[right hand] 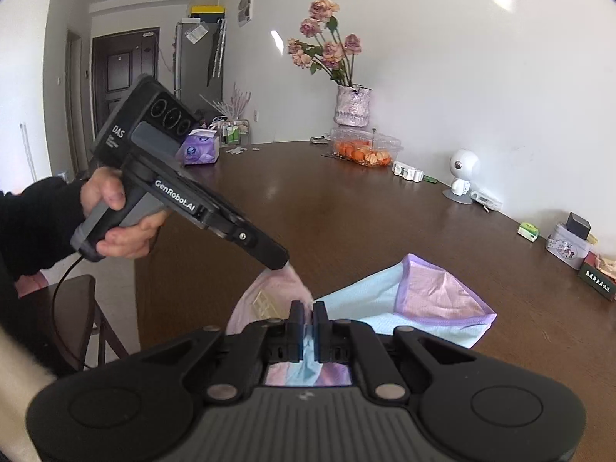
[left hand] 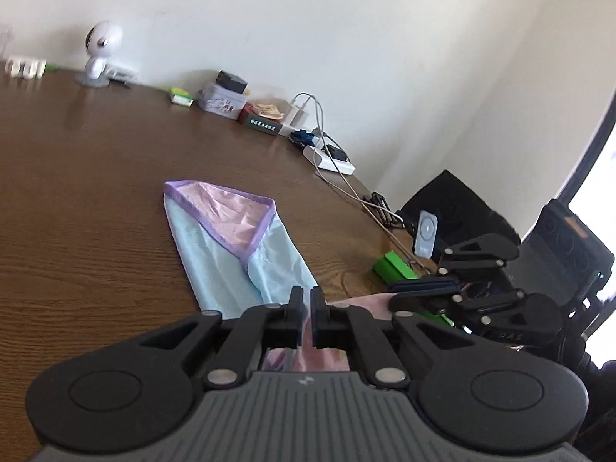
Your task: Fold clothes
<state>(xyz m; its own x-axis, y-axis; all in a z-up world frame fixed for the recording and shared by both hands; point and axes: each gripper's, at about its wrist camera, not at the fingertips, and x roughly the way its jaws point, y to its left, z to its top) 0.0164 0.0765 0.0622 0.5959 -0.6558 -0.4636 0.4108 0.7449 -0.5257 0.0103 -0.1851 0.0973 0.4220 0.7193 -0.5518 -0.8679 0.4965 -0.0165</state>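
A clear plastic box (right hand: 365,149) is holding orange pieces at the table's (right hand: 308,211) far edge, below a vase of dried roses (right hand: 352,106). Both the left tongs (left hand: 307,306) and the right tongs (right hand: 307,321) are pinching, almost closed, on the garment (left hand: 246,246), a pale blue and pink piece with purple trim, which is lying at the near table edge. Bare wood is stretching beyond it toward a white camera (right hand: 462,173).
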